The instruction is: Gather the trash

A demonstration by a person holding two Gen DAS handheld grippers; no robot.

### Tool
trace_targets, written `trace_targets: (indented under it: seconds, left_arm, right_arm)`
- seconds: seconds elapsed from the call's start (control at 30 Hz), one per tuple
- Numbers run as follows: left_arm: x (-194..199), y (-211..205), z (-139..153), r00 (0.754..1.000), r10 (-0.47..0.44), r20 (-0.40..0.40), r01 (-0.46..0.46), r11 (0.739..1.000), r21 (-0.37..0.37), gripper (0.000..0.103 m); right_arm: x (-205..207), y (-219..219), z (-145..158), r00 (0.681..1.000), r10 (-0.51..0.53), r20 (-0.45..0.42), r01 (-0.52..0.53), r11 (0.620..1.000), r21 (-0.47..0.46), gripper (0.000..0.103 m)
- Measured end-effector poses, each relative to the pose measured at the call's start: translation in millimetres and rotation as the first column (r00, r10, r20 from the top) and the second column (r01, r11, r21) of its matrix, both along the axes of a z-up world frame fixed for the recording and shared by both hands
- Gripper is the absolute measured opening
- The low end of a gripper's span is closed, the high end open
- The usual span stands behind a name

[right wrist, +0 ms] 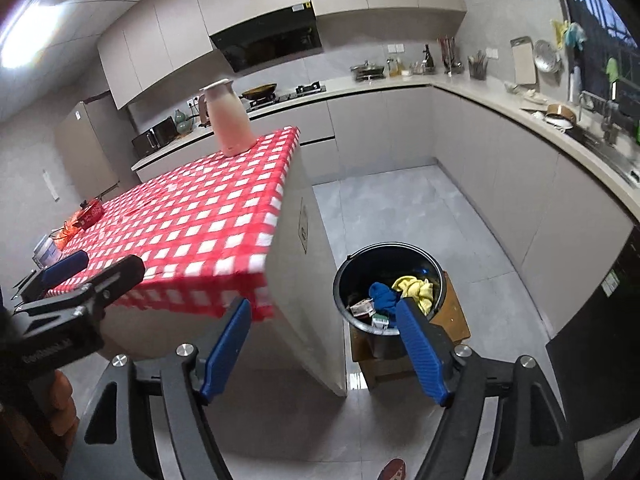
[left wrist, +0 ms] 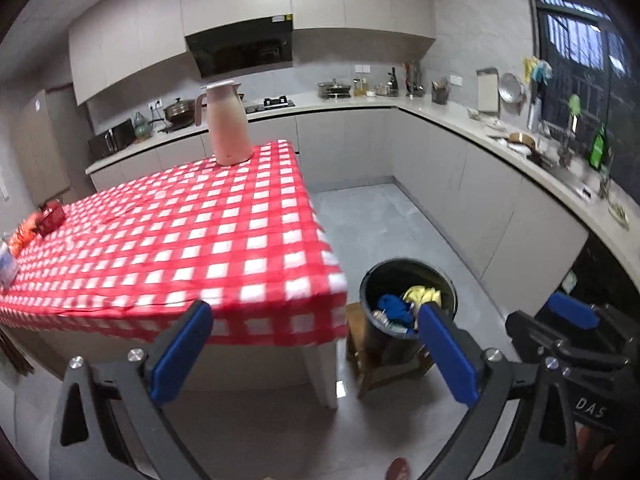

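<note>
hovering with nothing held, left gripper (left wrist: 312,344) and right gripper (right wrist: 324,344) both stand spread, angled down toward the floor. bin (right wrist: 352,264) at 1 o'clock already holds rags and cartons. risk: wrappers (left wrist: 40,224) at the table's (left wrist: 224,216) 9 o'clock edge get missed, or a reach knocks the jug (left wrist: 226,124).

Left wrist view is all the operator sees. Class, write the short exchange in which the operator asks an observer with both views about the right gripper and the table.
Operator: Is the right gripper carrying anything?
Observer: No. It is open, with nothing between its pads.
Operator: What is on the table side facing the bin?
Observer: That plain side panel bears a small label.
</note>
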State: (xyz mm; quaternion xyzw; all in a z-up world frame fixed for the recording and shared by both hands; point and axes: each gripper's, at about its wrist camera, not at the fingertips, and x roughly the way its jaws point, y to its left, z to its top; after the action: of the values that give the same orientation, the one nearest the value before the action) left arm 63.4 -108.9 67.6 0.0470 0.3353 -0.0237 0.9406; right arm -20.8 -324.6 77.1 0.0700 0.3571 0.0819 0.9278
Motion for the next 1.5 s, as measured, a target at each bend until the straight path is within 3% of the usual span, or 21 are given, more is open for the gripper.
trace_targets:
  seconds: [0.17,0.37,0.7,1.5]
  left_arm:
    - [-22.7,7.3,-1.9,1.0,-0.012,-0.019,0.013,0.999,0.03,0.103]
    - [-41.1,15.4,0.9,1.0,0.001,-0.019,-0.003,0.996,-0.093,0.103]
    - [-48.3,8.0,-6.5,0.996,0.087,-0.037,-0.092,0.986,-0.139,0.103]
    - [-55.0,8.8,-7.7,0.992,0.121,-0.042,-0.125,0.985,-0.117,0.103]
  right_arm:
    - [-33.1,21.1,3.0,1.0,-0.023,-0.013,0.023,1.0,-0.016,0.078]
    - [-54.8,30.3,12.1,1.0,-0.017,-0.003,0.016,0.999,-0.051,0.078]
    - [-64.1,9.4,25.9,0.999,-0.024,0.042,0.027,0.996,-0.083,0.078]
    - [-58.9,-1.5,27.4,0.999,0.0,0.049,0.003,0.999,-0.05,0.079]
